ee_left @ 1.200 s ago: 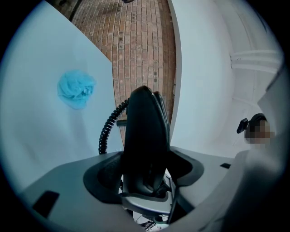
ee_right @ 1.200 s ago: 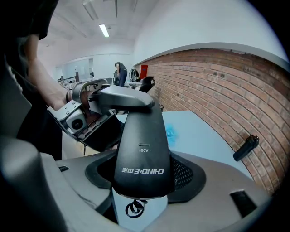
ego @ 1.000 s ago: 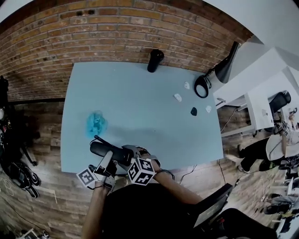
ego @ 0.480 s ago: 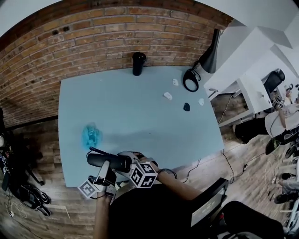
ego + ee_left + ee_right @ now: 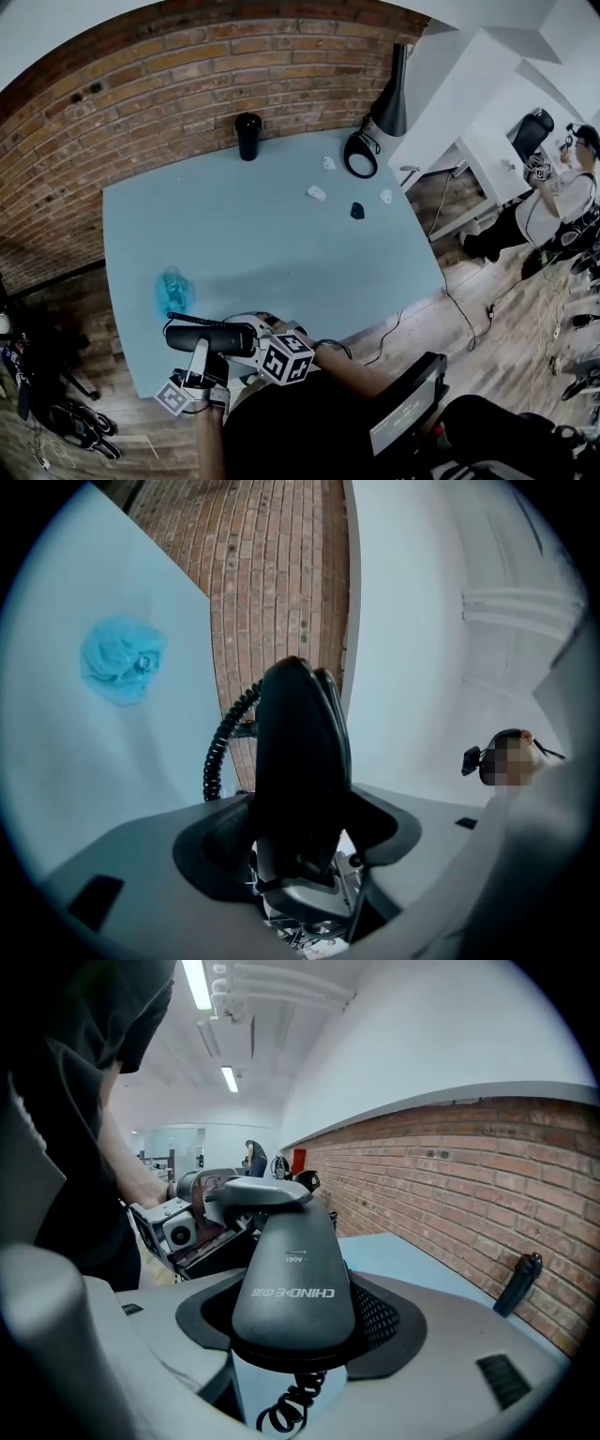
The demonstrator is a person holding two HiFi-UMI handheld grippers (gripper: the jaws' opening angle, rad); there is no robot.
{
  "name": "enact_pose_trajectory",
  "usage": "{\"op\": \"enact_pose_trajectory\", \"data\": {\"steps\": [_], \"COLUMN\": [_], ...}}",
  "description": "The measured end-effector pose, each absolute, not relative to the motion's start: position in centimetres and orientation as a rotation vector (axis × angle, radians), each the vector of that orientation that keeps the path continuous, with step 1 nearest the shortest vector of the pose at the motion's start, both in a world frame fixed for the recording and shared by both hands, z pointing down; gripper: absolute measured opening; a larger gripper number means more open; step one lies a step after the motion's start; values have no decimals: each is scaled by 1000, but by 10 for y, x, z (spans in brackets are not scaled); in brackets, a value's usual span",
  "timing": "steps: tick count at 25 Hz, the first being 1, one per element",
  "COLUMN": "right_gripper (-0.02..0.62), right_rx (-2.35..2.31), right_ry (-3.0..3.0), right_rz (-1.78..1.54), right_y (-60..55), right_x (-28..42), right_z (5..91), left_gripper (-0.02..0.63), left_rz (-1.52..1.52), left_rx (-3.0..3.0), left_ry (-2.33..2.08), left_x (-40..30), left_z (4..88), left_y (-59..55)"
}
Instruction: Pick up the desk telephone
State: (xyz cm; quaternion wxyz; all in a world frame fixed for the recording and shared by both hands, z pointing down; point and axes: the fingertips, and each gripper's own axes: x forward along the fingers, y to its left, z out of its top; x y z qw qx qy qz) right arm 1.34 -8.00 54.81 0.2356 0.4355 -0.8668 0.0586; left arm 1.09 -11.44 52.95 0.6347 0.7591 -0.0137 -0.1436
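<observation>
- Left tool (image 5: 200,349) pinches one end of the black telephone handset (image 5: 208,336), right tool (image 5: 251,342) pinches the other; it spans level between them
- Coiled cord (image 5: 291,1410) dangles beneath the right tool, above the counter (image 5: 281,234) near its edge
- Step in hand looks like the lift, handset seemingly clear of the counter
- Next move calls for both tools rising together, grips firm, cord untangled
</observation>
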Motion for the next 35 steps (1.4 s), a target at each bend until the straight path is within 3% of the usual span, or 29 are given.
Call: {"op": "enact_pose_trajectory", "data": {"steps": [11,17,26,30,35], "right_gripper": [296,298,298,270,148], "right_rx": [1238,1330,1450,1577,1782], "right_ry": [-2317,-2348,-2409,-2486,-2452], "right_rz": [123,227,283,270,158], "right_y": [-88,-88,-105,-114,-127], "right_x": [23,46,58,67,91], "right_z": [549,544,524,480,431], "left_gripper": [293,293,295,295,295], "left_rz": [-271,-247,9,-6,83], "left_rx": [1797,1904,2167,2266,2567], "left_ry": [-117,-337,-552,-566,-622], "left_x": [14,-30,-44,-24,-4], "left_z": [529,541,540,518,480], "left_y": [-130,-172,-182,-180,-182]}}
